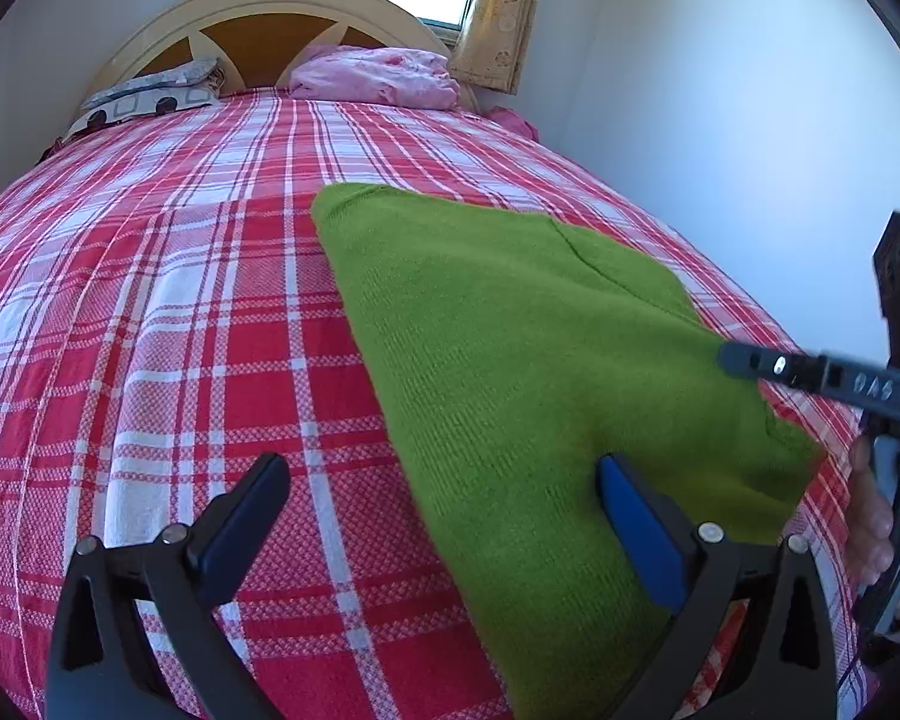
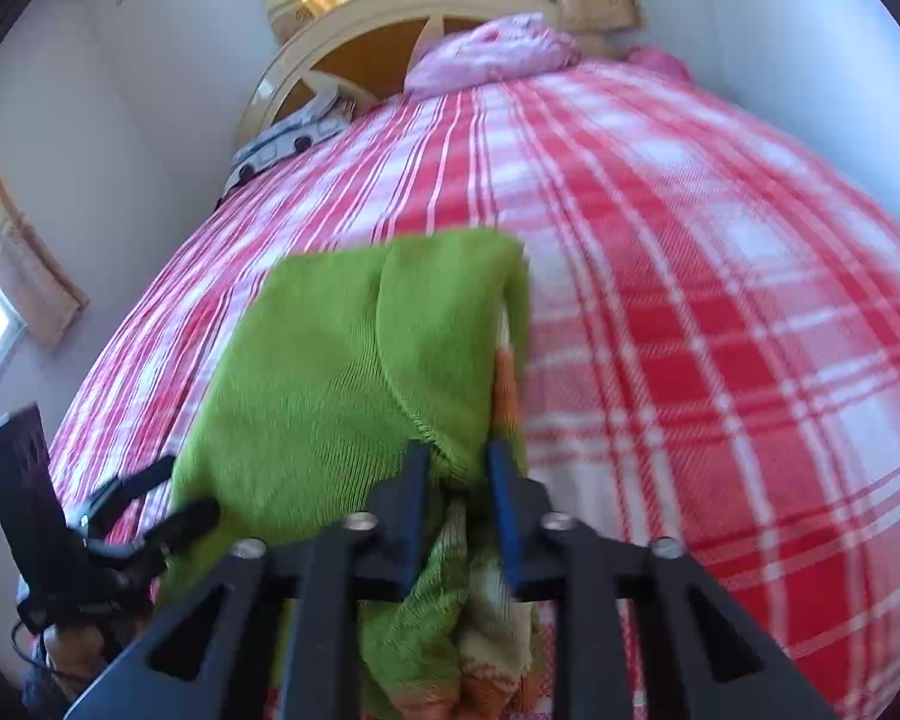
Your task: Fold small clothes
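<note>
1. My left claw (image 1: 444, 486) is spread wide — the green knitted garment (image 1: 510, 348) lies on the red-and-white plaid bedspread (image 1: 180, 330), its edge between the fingers.
2. My right claw (image 2: 459, 459) stands partly apart, garment hem bunched between its fingers — whether they pinch it I cannot tell.

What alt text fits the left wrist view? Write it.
A green sweater lies partly folded on a red plaid bedspread, with the left gripper open, one finger over its near edge. The right gripper reaches in from the right.
</note>
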Available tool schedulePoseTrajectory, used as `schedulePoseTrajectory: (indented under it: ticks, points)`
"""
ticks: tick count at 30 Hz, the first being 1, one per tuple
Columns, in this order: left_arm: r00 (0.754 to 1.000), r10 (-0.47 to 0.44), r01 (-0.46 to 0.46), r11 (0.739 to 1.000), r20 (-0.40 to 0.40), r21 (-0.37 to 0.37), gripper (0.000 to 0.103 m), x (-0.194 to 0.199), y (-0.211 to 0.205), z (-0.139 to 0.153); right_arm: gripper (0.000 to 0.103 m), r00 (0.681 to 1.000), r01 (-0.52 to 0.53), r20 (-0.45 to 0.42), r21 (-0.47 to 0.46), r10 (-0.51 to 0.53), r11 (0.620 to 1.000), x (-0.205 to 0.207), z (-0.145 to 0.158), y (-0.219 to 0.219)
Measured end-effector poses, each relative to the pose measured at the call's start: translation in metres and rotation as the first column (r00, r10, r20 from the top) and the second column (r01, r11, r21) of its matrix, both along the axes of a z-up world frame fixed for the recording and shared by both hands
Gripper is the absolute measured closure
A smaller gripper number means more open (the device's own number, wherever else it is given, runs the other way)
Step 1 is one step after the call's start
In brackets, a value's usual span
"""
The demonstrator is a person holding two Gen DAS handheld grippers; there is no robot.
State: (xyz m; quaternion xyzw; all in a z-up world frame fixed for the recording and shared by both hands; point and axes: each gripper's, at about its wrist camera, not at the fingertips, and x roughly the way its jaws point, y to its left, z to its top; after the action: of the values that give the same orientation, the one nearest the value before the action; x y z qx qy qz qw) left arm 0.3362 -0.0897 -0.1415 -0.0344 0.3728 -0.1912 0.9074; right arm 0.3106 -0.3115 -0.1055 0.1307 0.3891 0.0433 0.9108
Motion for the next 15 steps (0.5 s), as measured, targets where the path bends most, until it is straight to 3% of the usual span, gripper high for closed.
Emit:
schedulePoseTrajectory:
  ticks: [1, 3, 6, 8, 11, 12, 15]
  points:
    - [1.000, 0.001, -0.001, 1.000, 0.000, 0.000, 0.000, -0.001, 0.000, 0.000, 0.056, 0.999, 0.027, 0.030, -0.027, -0.027, 0.999, -0.001, 0.009, 0.000]
    - [1.000, 0.001, -0.001, 1.000, 0.000, 0.002, 0.000, -0.001, 0.000, 0.000, 0.056, 0.996, 0.015, 0.094, -0.031, -0.012, 0.999, -0.001, 0.026, 0.004]
    - [1.000, 0.001, -0.002, 1.000, 0.003, 0.009, 0.000, -0.001, 0.000, 0.000, 0.056, 0.985, -0.117, 0.132, 0.016, 0.113, 0.993, 0.008, 0.038, 0.023]
    - [1.000, 0.001, -0.001, 1.000, 0.006, 0.009, 0.000, -0.001, 0.000, 0.001, 0.056, 0.974, -0.219, 0.068, 0.028, 0.217, 0.975, 0.026, 0.027, 0.040]
    - [1.000, -0.026, 0.026, 1.000, 0.002, -0.004, 0.000, -0.002, 0.000, 0.000, 0.058, 0.988, -0.147, -0.069, -0.080, 0.142, 0.986, 0.049, -0.005, 0.038]
    - [0.999, -0.038, 0.038, 0.999, 0.003, -0.009, 0.000, -0.003, 0.000, 0.001, 0.058, 0.985, -0.149, -0.098, -0.059, 0.143, 0.987, 0.058, -0.019, 0.031]
    - [0.998, -0.062, 0.062, 0.998, 0.010, 0.005, 0.000, -0.007, -0.004, 0.002, 0.059, 0.988, -0.136, -0.075, 0.002, 0.135, 0.991, 0.055, -0.019, 0.020]
